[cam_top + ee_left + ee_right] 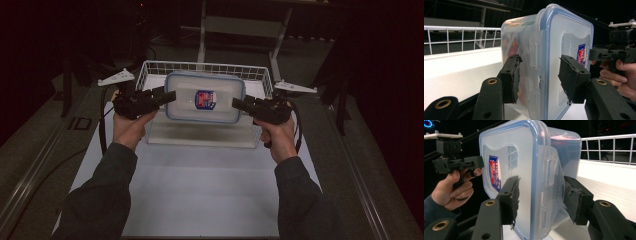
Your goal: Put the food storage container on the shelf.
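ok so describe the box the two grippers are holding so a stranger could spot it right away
Look at the white wire basket at the table's far end. Just in front of it, the plastic container hangs between the left gripper and right gripper. Its blue-rimmed lid with a red-and-blue label sets it apart.

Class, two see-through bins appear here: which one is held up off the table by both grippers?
The lidded plastic box with the blue-rimmed lid and label, clamped at each end by the left gripper and right gripper. The wire-rimmed basket behind stays put.

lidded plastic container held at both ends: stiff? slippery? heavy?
The lidded plastic container likely stays stiff: its walls show no bowing between the left gripper and right gripper. Its glossy surface may slip. Probably light; contents unclear.
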`<act>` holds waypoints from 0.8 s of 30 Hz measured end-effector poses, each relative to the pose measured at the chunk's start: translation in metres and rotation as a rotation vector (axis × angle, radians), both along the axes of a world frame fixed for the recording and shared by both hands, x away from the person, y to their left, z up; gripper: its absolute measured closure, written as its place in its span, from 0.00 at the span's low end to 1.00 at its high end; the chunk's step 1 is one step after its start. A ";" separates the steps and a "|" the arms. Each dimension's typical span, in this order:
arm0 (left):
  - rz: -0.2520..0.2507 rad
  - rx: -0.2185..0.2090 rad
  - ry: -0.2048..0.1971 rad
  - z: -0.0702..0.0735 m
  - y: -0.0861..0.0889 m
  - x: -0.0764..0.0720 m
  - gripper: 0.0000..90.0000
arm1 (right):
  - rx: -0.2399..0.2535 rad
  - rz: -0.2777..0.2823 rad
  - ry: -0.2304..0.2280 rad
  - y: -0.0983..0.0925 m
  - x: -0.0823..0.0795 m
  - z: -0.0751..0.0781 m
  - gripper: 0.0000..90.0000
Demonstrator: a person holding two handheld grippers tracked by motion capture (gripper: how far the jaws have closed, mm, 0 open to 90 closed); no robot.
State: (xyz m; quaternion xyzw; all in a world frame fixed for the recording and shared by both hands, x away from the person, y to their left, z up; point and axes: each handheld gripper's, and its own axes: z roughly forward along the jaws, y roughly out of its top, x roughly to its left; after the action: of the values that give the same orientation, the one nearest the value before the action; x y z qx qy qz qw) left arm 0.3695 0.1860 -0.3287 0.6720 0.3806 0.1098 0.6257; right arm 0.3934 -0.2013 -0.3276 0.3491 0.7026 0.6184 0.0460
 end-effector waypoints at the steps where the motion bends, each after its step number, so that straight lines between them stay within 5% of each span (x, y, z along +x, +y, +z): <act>1: -0.001 -0.001 0.009 -0.001 0.000 0.003 0.57 | 0.001 -0.003 0.002 0.000 0.002 0.000 0.54; 24: 0.010 -0.041 0.089 -0.003 -0.004 0.029 0.57 | 0.022 -0.046 0.081 -0.003 0.024 0.000 0.54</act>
State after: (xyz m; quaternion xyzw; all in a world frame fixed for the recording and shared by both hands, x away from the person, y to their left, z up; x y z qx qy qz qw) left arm 0.3990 0.1821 -0.3316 0.6612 0.4134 0.0751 0.6215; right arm 0.4171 -0.2040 -0.3281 0.3904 0.6888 0.6102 0.0281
